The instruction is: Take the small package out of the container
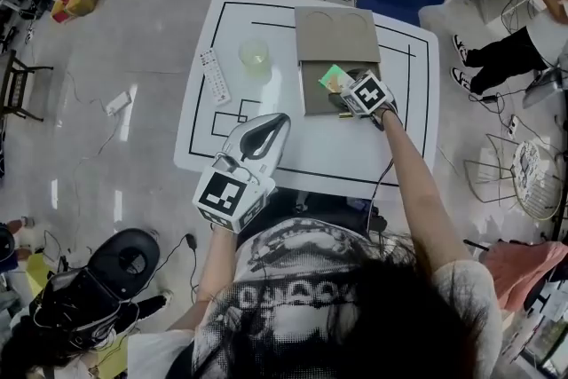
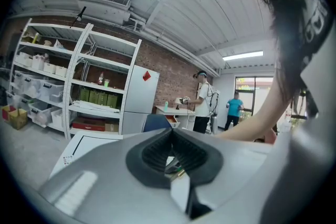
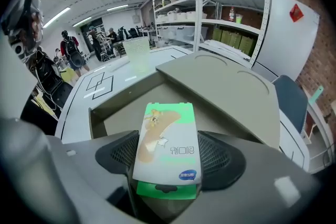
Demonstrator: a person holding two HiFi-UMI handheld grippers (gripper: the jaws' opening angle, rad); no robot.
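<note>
Okay, small package looks light, stiff, slick: pinch long edges; right gripper jaws apart around it, left gripper closed.

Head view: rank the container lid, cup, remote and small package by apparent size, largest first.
1. Container lid.
2. Remote and cup: too alike to rank.
3. Small package: smallest as seen, though partly hidden.
</note>
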